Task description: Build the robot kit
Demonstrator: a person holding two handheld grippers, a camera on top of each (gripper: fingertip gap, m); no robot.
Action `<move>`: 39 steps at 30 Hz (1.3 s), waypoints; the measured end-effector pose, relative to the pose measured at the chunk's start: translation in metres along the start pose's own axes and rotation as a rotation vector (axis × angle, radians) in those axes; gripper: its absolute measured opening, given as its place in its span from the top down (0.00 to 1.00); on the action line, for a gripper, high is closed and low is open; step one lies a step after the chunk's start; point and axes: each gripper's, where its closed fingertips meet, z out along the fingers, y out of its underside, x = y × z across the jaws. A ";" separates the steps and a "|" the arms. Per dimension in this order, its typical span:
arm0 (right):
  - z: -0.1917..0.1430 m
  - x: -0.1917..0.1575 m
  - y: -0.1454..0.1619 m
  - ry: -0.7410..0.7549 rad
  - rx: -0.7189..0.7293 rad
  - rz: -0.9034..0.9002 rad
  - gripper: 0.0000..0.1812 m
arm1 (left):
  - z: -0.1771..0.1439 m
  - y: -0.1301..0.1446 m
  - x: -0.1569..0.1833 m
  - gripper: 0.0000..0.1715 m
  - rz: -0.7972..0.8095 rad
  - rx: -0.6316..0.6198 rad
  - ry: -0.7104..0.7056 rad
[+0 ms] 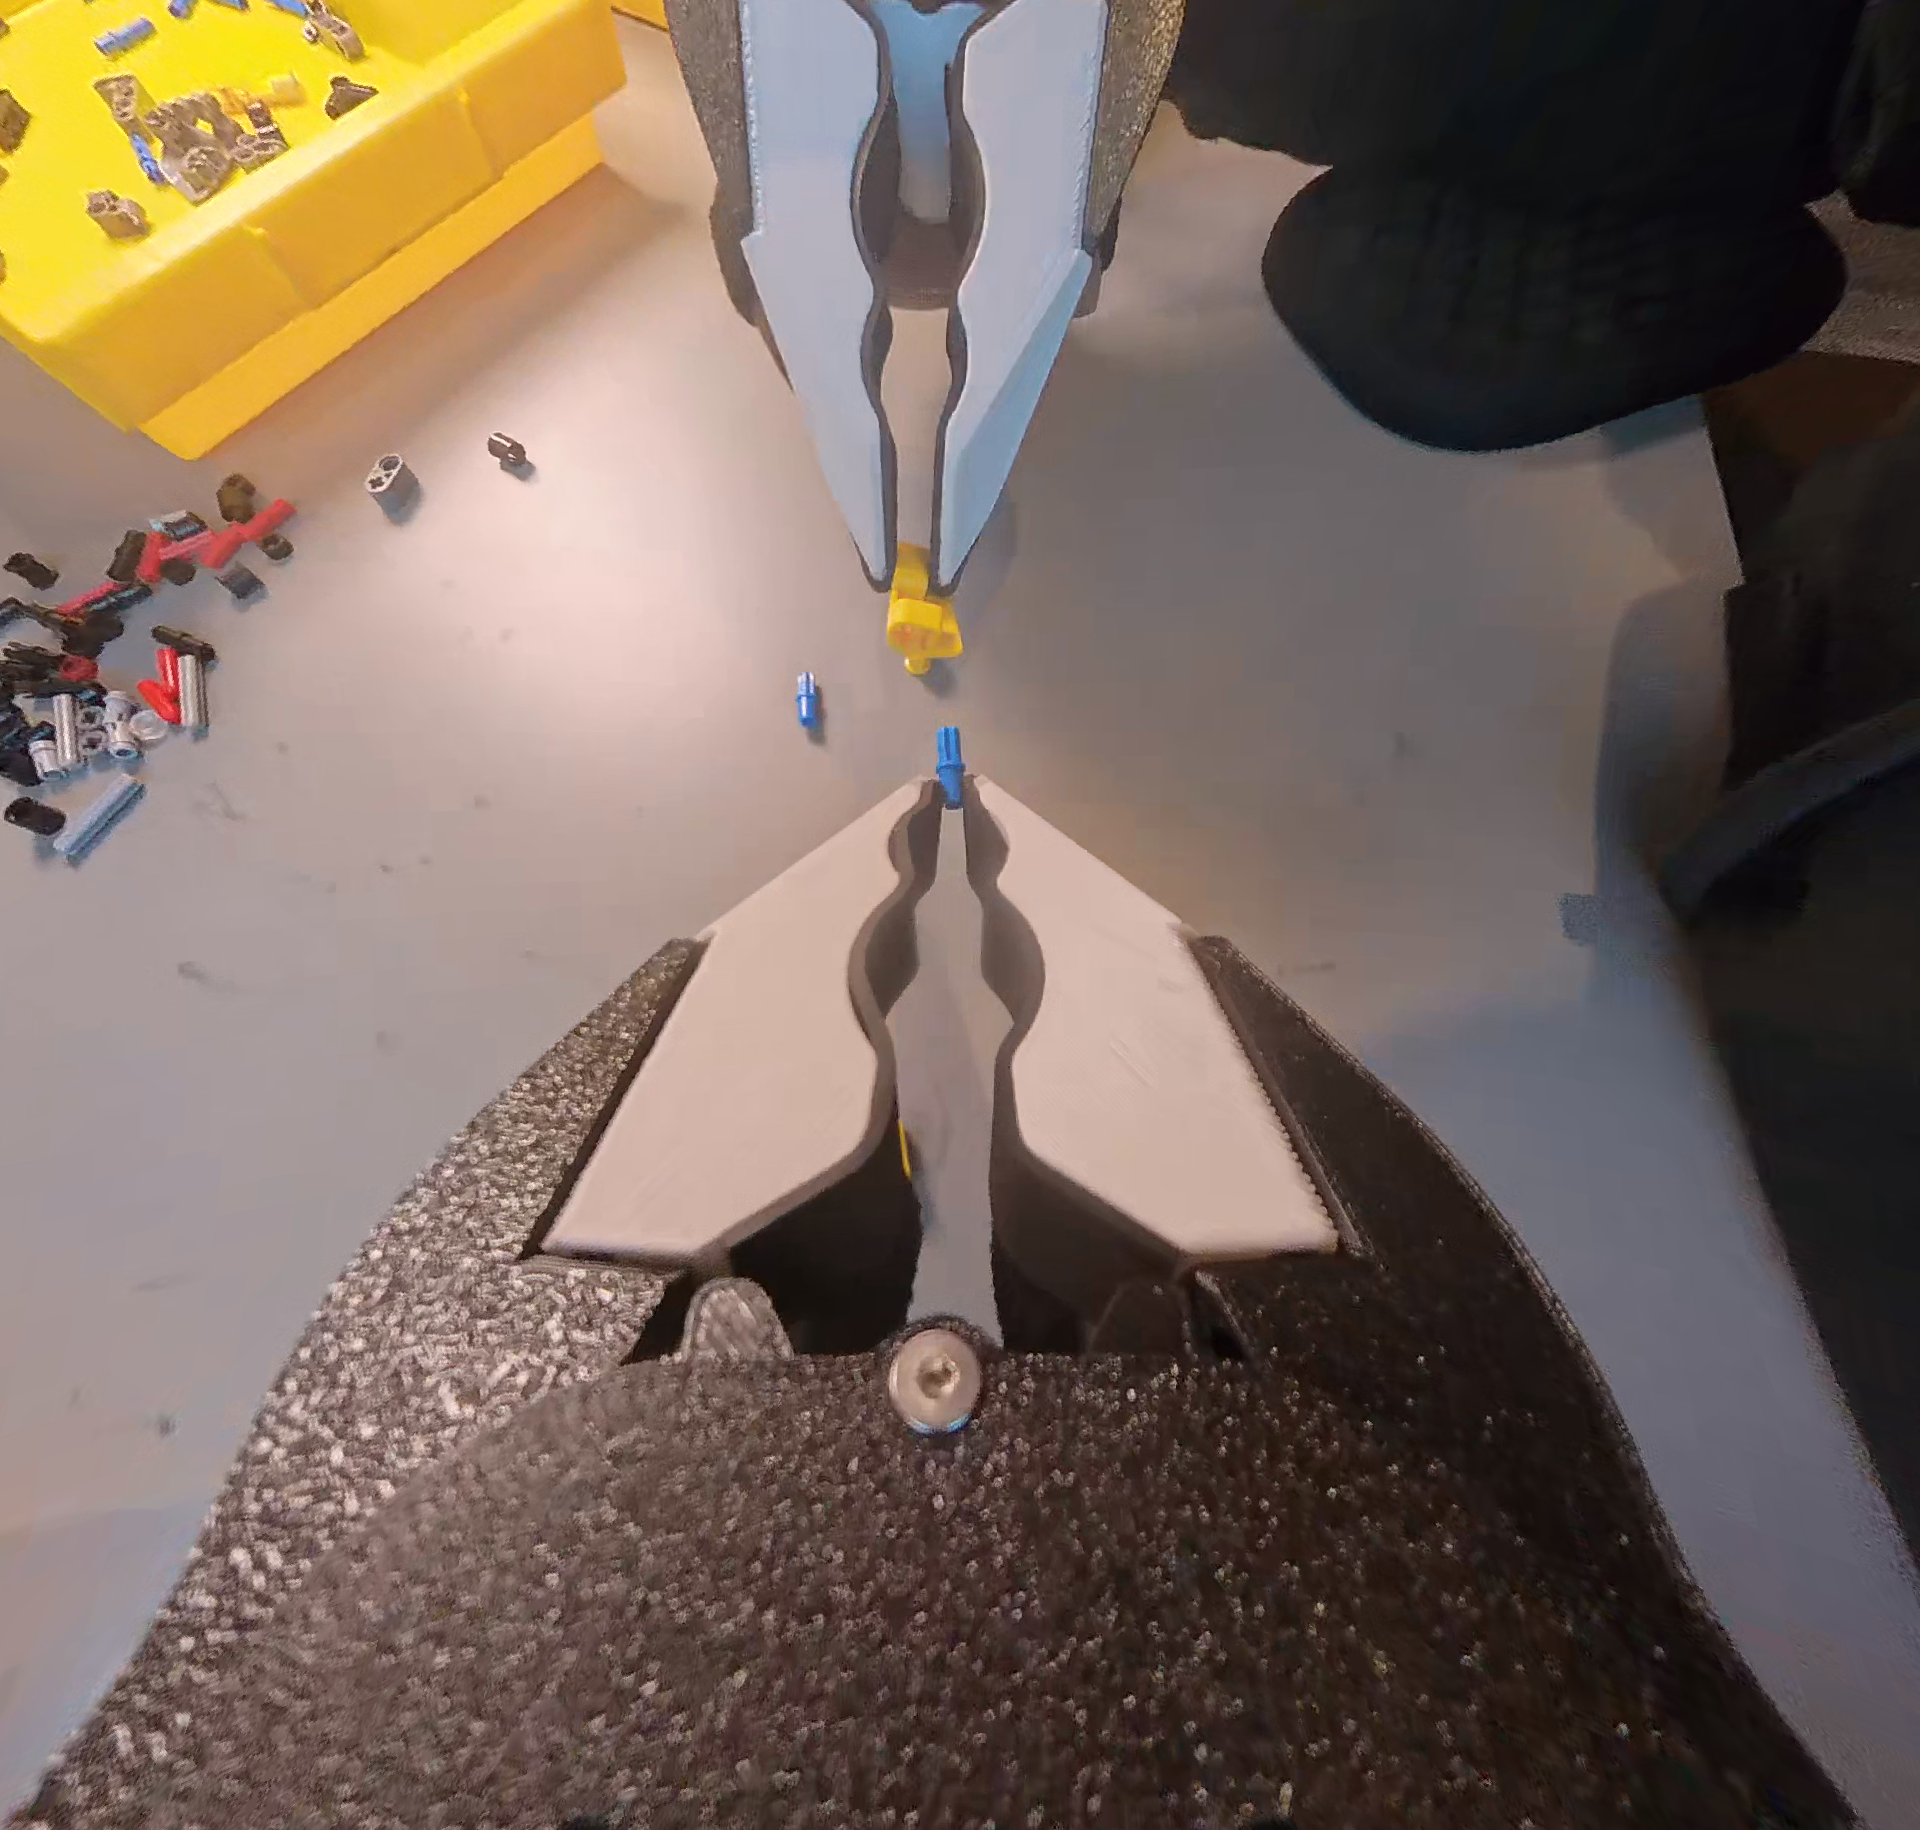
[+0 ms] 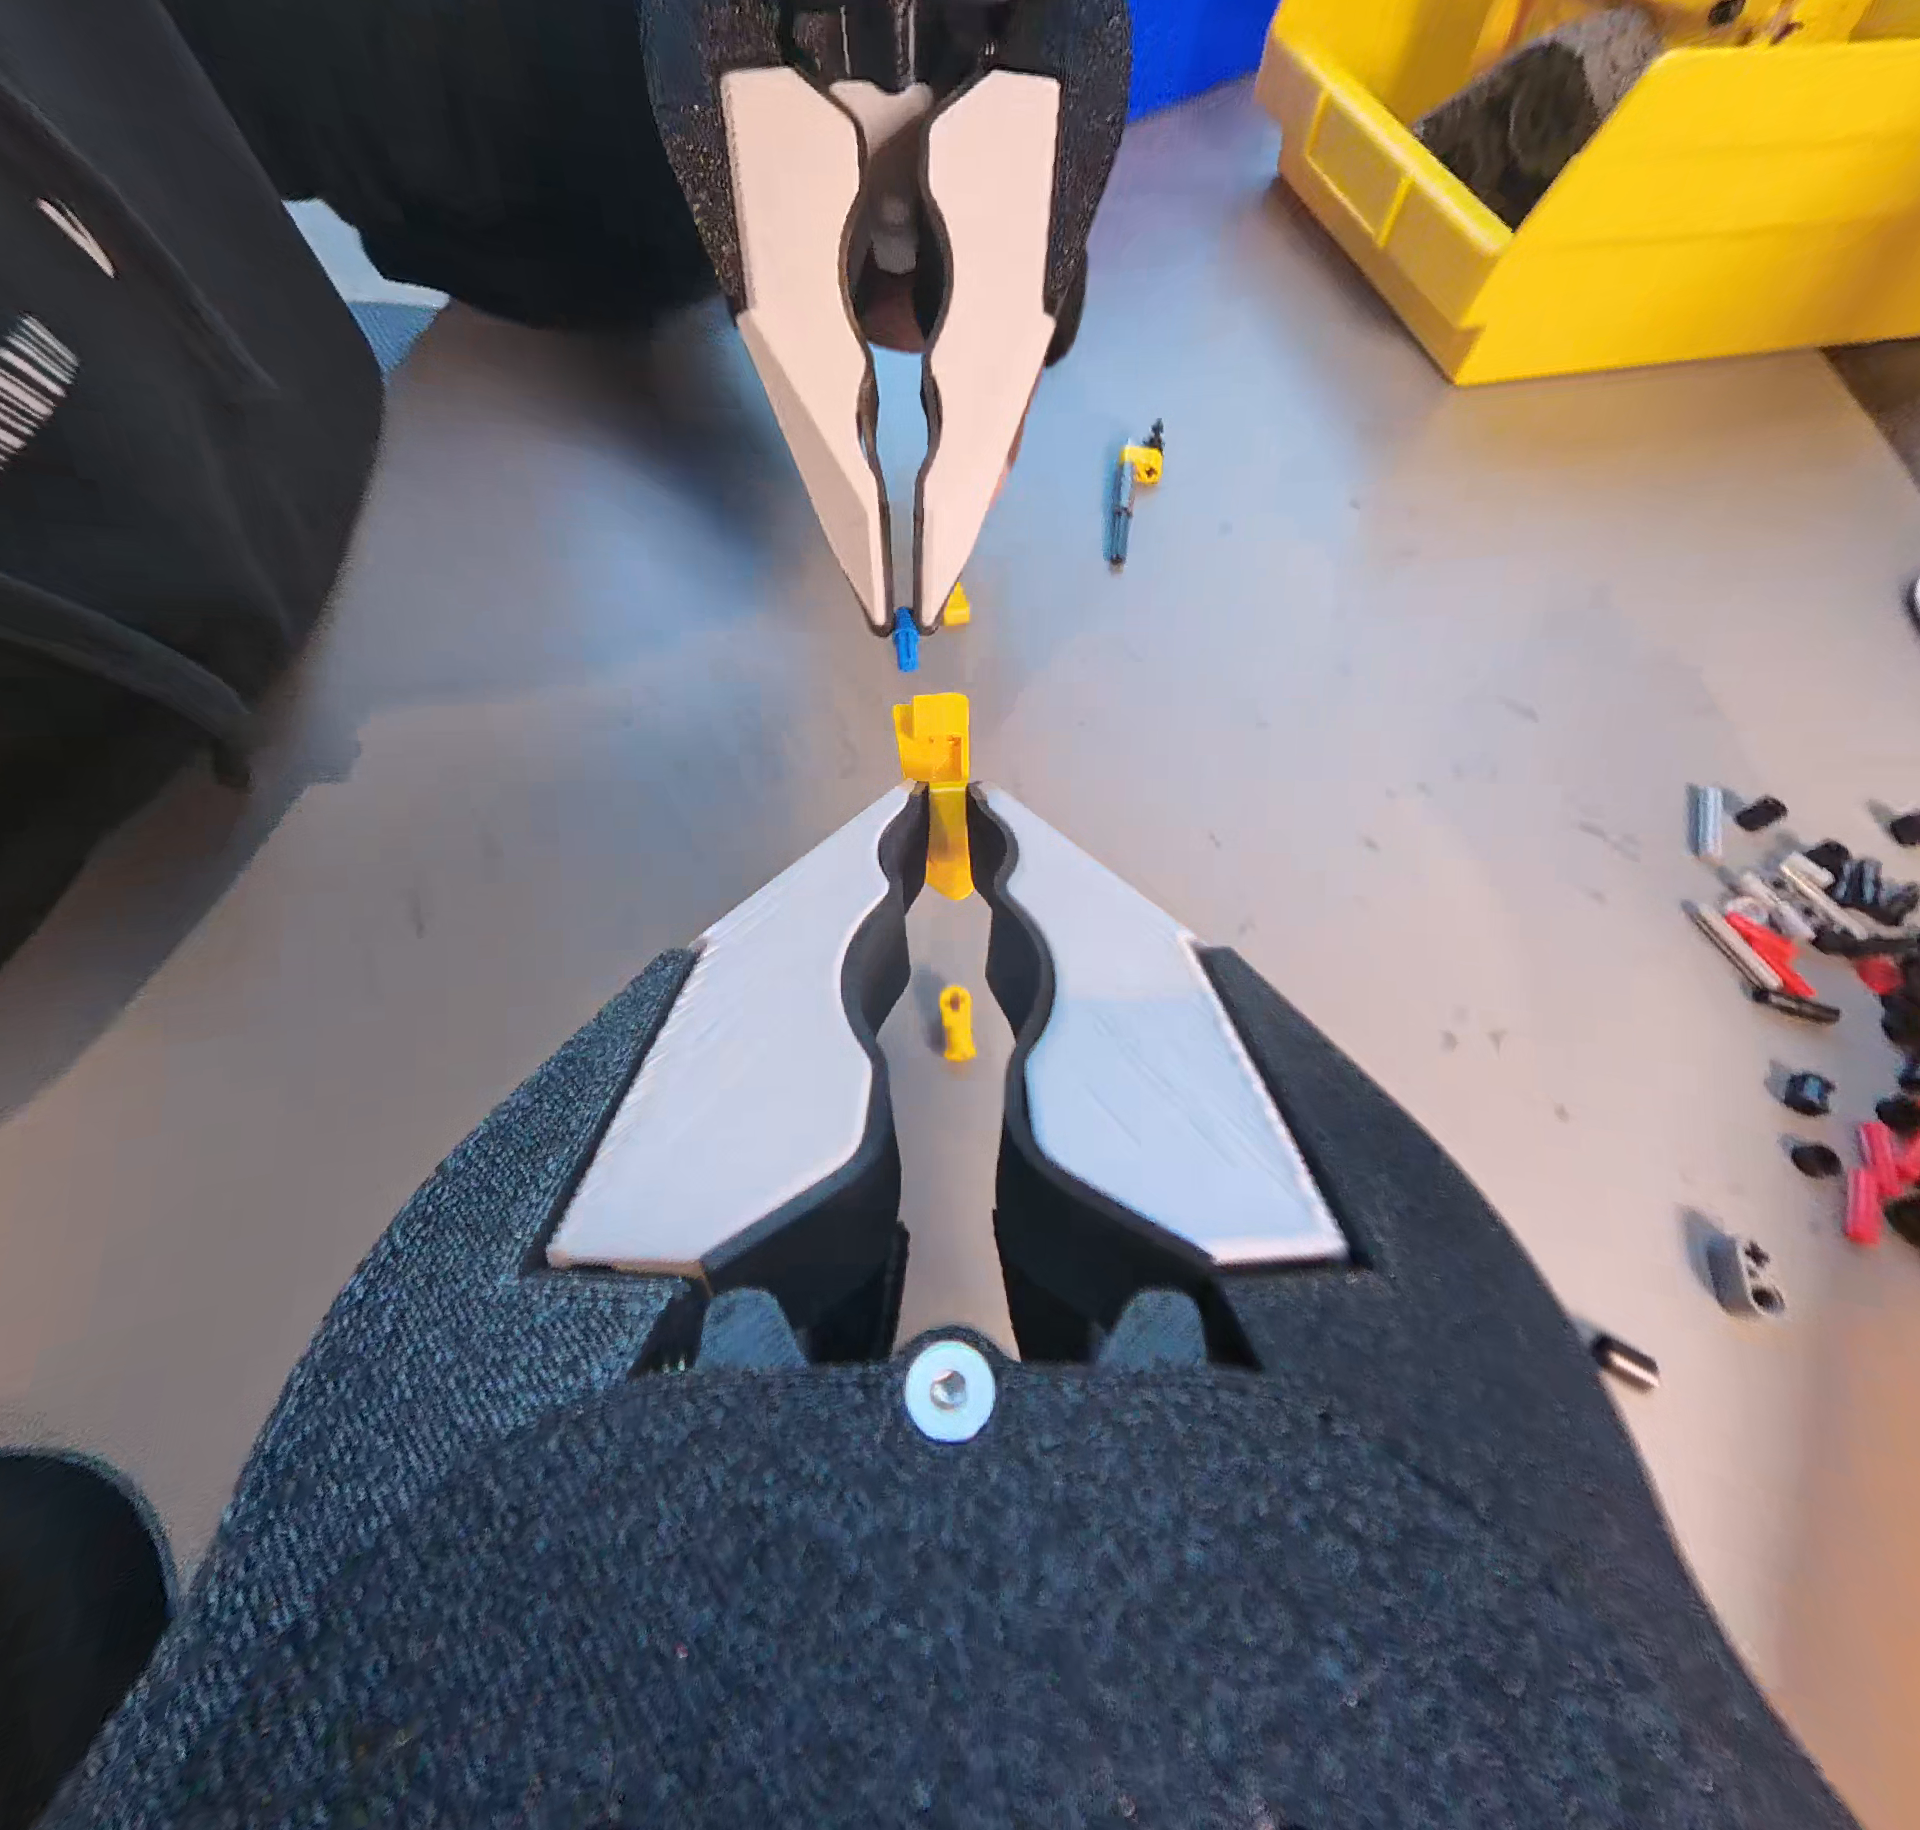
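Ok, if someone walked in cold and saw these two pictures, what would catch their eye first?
Probably the two grippers meeting tip to tip at the centre: the left gripper pinching a small blue pin, the right gripper clamping a yellow connector piece, a small gap between the parts. Next, the bright yellow bin of small parts and the loose red, black and grey pieces scattered on the grey table.

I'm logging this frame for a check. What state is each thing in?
Left gripper: jaws shut on the blue pin.
Right gripper: jaws shut on the yellow connector.
Blue pin: held by one end, clear of the connector.
Spare blue pin: loose on the table.
Yellow bin: open, holding small parts.
Pile of parts: scattered on the table.
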 end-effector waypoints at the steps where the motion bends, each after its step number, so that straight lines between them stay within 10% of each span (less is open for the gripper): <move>1: 0.003 -0.003 -0.001 -0.012 0.004 -0.003 0.96 | -0.001 0.001 0.003 0.98 -0.003 0.004 -0.001; 25: 0.040 -0.019 0.033 -0.056 -0.218 -0.027 0.96 | 0.018 0.036 0.011 0.98 0.006 -0.122 0.041; 39: 0.040 -0.019 0.044 -0.043 -0.349 0.127 0.97 | 0.029 0.044 0.005 0.99 0.332 -0.163 -0.113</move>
